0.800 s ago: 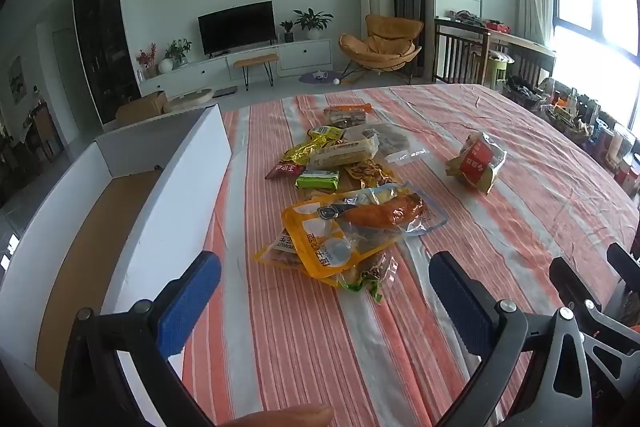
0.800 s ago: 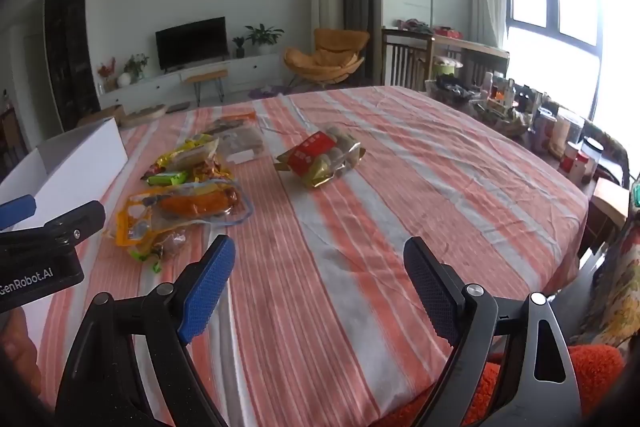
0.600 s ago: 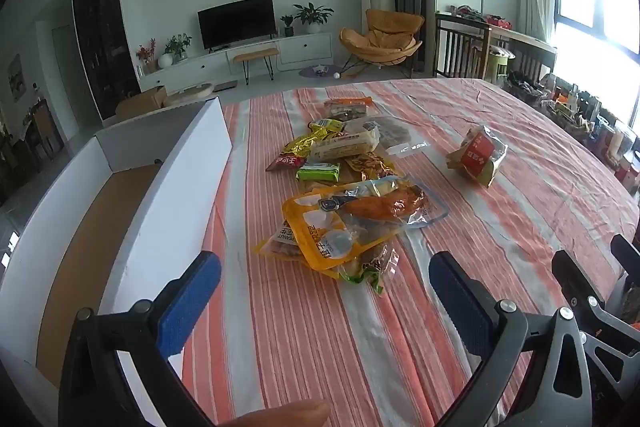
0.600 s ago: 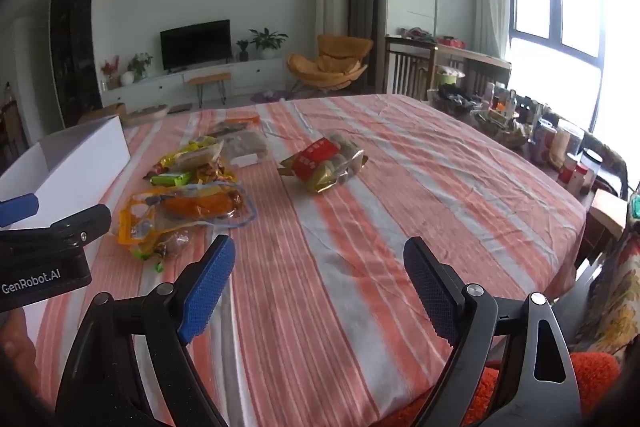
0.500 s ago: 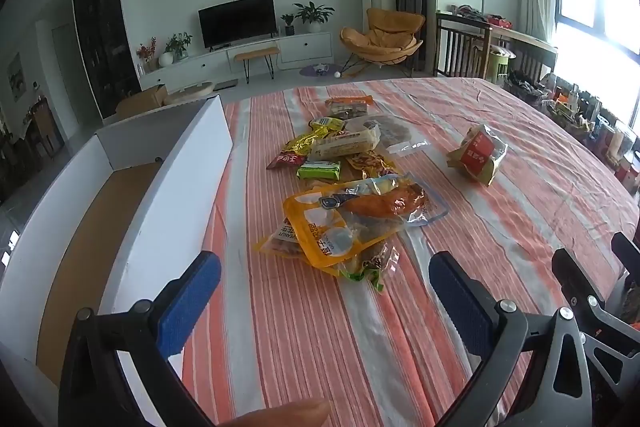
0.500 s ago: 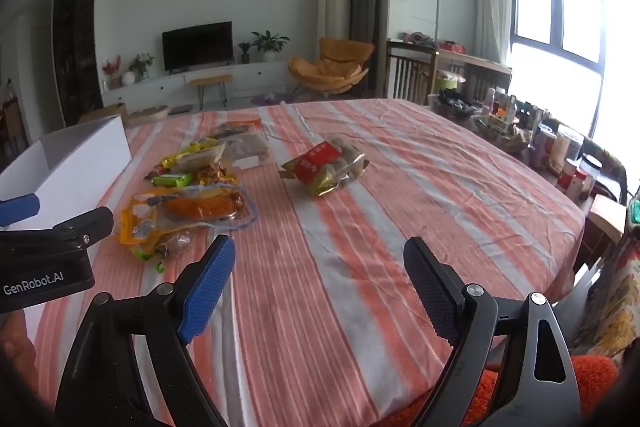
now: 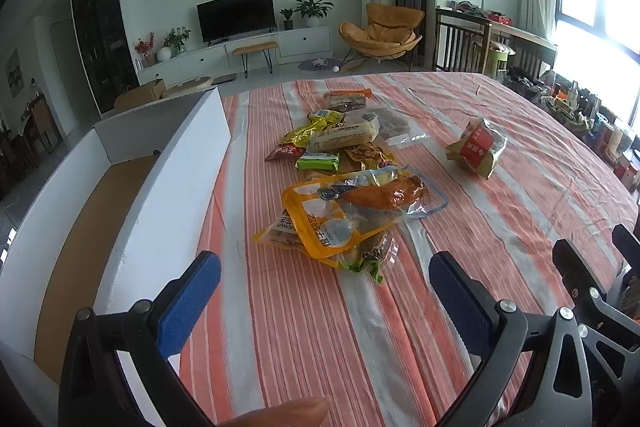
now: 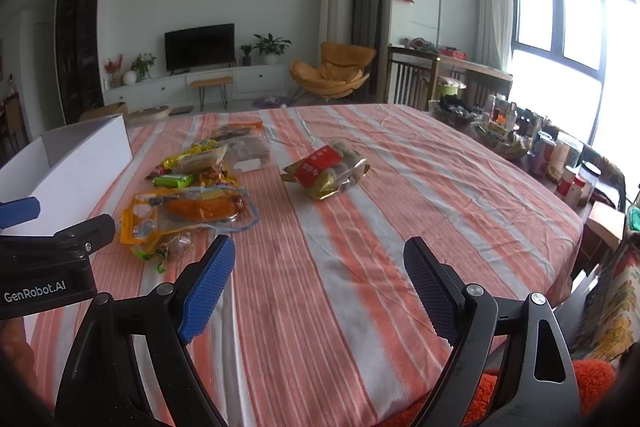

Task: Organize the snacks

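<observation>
Several snack packets lie in a loose pile (image 7: 344, 163) on the striped tablecloth, nearest an orange pouch (image 7: 352, 211) with a chicken leg showing. A separate red-labelled bag (image 7: 478, 147) (image 8: 326, 173) lies to the right of the pile. A white cardboard box (image 7: 132, 187) (image 8: 76, 167) stands open at the table's left. My left gripper (image 7: 324, 295) hovers open just short of the orange pouch, nothing between its blue pads. My right gripper (image 8: 318, 275) hangs open over bare cloth, the pile (image 8: 196, 187) ahead to its left.
The round table (image 8: 460, 211) drops off at the right, where jars and bottles (image 8: 560, 159) crowd a side surface. The left tool's body (image 8: 48, 267) shows at the right wrist view's left edge. A TV unit and an orange chair stand beyond the table.
Both views have tilted up a little, so the snacks sit slightly lower in frame. Both grippers stay open and empty.
</observation>
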Demonstrator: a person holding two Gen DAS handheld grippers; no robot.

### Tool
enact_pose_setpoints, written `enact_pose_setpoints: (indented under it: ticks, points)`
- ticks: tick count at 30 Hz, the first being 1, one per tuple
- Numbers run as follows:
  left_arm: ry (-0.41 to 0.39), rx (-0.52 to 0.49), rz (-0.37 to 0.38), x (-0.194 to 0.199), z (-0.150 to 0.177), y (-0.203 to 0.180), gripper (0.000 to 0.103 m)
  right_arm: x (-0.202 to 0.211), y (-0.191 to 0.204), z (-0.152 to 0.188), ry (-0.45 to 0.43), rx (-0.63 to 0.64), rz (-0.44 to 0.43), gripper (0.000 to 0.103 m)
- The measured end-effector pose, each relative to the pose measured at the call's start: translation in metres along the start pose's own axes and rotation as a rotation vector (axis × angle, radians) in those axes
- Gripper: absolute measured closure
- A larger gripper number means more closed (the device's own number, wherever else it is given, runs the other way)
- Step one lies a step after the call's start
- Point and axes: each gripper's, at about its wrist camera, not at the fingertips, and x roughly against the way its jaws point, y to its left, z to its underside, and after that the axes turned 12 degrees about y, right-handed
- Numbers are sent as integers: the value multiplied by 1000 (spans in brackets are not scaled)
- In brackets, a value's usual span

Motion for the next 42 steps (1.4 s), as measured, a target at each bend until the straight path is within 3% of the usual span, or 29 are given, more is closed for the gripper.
enact_pose_setpoints:
  ticks: [42]
  points:
    - [88, -19, 8, -28, 15, -9, 0, -5, -1, 0, 12, -9, -9, 14]
